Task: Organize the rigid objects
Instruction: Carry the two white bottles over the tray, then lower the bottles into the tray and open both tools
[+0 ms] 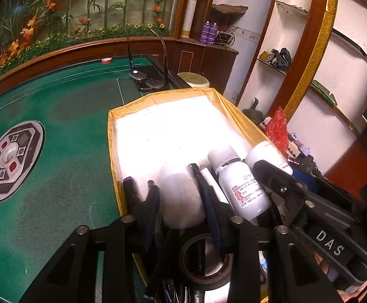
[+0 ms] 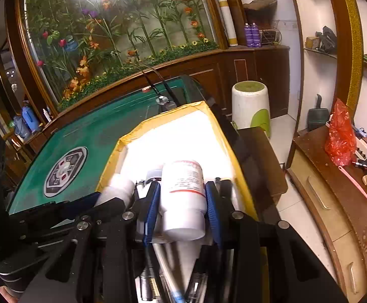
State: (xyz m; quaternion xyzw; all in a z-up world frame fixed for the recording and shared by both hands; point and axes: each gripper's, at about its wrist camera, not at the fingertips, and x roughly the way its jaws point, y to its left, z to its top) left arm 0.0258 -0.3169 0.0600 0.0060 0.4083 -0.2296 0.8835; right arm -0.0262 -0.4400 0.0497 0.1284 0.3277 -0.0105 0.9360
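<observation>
A white foam box with yellow taped rim [image 1: 112,136] sits on the green table [image 1: 57,126]. My left gripper [image 1: 179,189] is over its near end, jaws apart around a white rounded container [image 1: 181,202]; the pads do not visibly press it. A labelled white bottle [image 1: 241,189] lies just to the right. My right gripper [image 2: 182,186] is shut on a larger white bottle with a red-lined label [image 2: 183,197], held over the box [image 2: 122,146]. That bottle [image 1: 267,154] and the right gripper's body [image 1: 310,202] also show in the left wrist view.
A black tape roll [image 1: 206,260] and several pens [image 1: 130,192] lie at the box's near end. Glasses [image 1: 145,78] rest on a dark device at the table's far edge. A white stool [image 2: 250,106] stands beyond the box; a wooden counter [image 2: 335,189] with a red bag [image 2: 340,136] is at right.
</observation>
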